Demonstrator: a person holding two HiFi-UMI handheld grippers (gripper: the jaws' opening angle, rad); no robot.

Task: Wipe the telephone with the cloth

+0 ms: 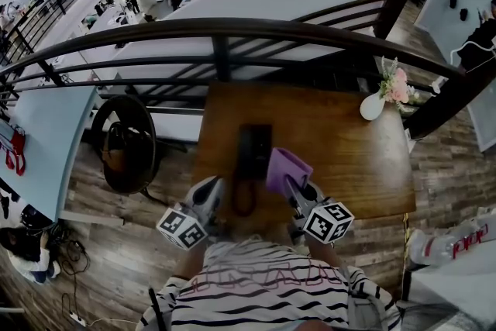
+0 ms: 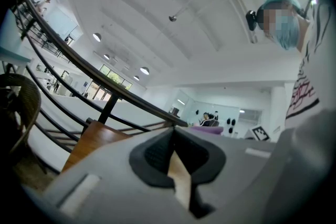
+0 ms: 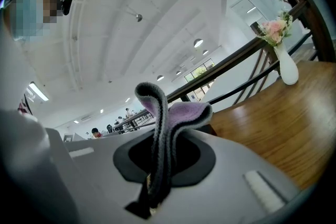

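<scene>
Listing outward from my body.

1. Right claw (image 1: pixel 298 196): pinching the purple cloth (image 1: pixel 288 168) by one bunched fold, with the rest flopping over the tips. Risk, as I judge it: the hold is on a narrow fold, so a hard drag could pull the cloth free. Pose: low over the near edge of the counter (image 1: pixel 349 159) at my 1 o'clock, tips pointing away from me.

2. Left claw (image 1: pixel 203 201): pressed together on nothing. Risk: nothing steadies the telephone, so a wipe may shove it or snag the cord (image 1: pixel 242 199). Pose: low at my 11 o'clock, tips forward, just beside the cord loop.

3. Telephone (image 1: pixel 253 149): black, lying lengthwise at 12 o'clock, mid-counter, just beyond and between both claws. The cloth sits at its 3 o'clock side. I cannot tell if they touch, and I judge wiping barely begun.

4. Vase (image 1: pixel 373 106) with flowers: far corner at 2 o'clock, well apart, so a wide sweep would be needed to tip it.

5. Chair (image 1: pixel 124 143): off the counter at 9 o'clock.
</scene>
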